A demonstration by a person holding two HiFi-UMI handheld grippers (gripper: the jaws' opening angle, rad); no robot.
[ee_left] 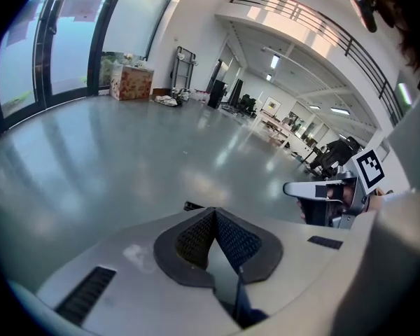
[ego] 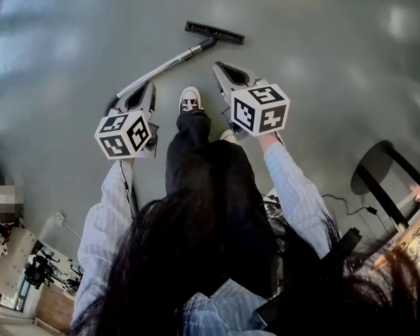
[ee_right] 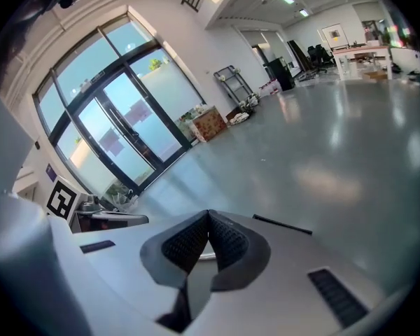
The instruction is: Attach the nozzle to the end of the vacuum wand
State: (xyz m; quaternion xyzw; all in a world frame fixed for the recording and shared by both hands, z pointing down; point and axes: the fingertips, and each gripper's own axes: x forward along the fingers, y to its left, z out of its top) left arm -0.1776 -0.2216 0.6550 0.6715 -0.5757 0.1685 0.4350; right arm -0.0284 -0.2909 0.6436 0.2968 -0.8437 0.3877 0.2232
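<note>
On the grey floor lies the silver vacuum wand (ego: 164, 65), running up to the right. The flat black nozzle (ego: 214, 32) sits at its far end and looks joined to it. My left gripper (ego: 149, 85) hangs above the wand's near end, shut and empty. My right gripper (ego: 217, 66) is shut with nothing in it, just right of the wand's far end and below the nozzle. In the left gripper view the pads (ee_left: 196, 236) meet, and a corner of the nozzle (ee_left: 192, 206) peeks over them. In the right gripper view the nozzle (ee_right: 281, 224) shows as a thin black bar.
The person's shoe (ego: 190, 100) stands on the floor between the two grippers. A dark round stand (ego: 385, 166) and a cable (ego: 343, 201) lie at the right. Glass doors (ee_right: 119, 138) and a cardboard box (ee_right: 210, 123) are far off across the hall.
</note>
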